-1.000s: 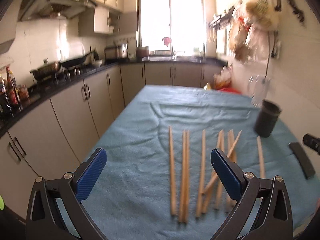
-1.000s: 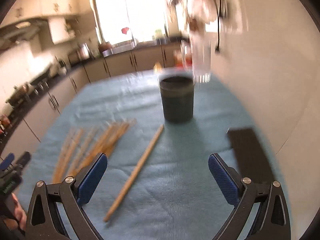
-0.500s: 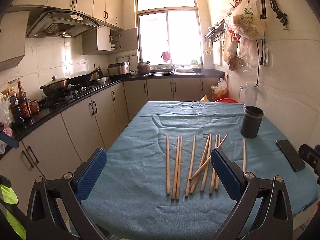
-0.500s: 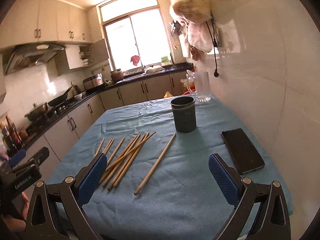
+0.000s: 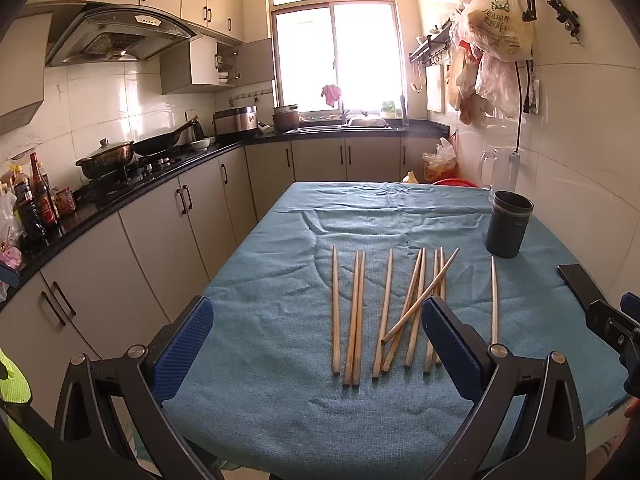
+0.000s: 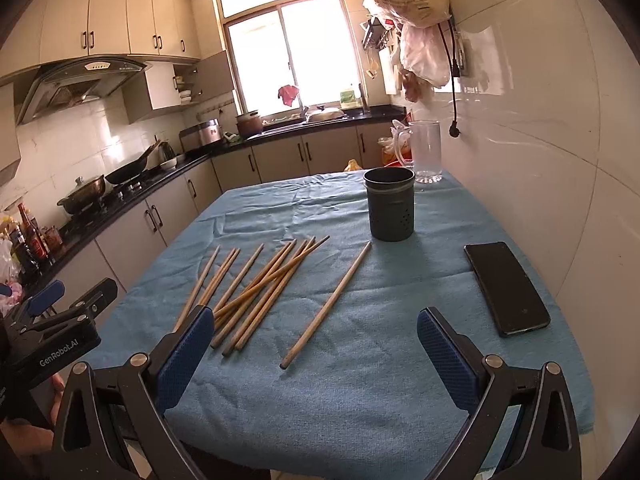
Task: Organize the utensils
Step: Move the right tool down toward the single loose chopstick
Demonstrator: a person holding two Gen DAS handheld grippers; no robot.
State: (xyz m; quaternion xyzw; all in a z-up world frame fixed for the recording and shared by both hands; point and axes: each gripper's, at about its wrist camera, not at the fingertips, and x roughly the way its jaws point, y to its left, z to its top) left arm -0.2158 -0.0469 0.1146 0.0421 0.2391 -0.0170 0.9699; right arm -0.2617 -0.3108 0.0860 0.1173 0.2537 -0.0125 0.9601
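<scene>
Several wooden chopsticks lie side by side on a blue tablecloth, one crossing the others; they also show in the right wrist view. One chopstick lies apart to the right, also in the left wrist view. A dark perforated utensil cup stands upright behind it, empty as far as I see, also in the left wrist view. My left gripper is open and empty at the table's near edge. My right gripper is open and empty, near the lone chopstick's end.
A black phone lies flat at the table's right side, near the tiled wall. A glass jug stands behind the cup. Kitchen cabinets and a stove run along the left. Bags hang on the right wall.
Both grippers have pulled back and risen from close over the table, so the whole table and kitchen show. Jaws stayed open. The chopsticks, cup and phone have not moved.
</scene>
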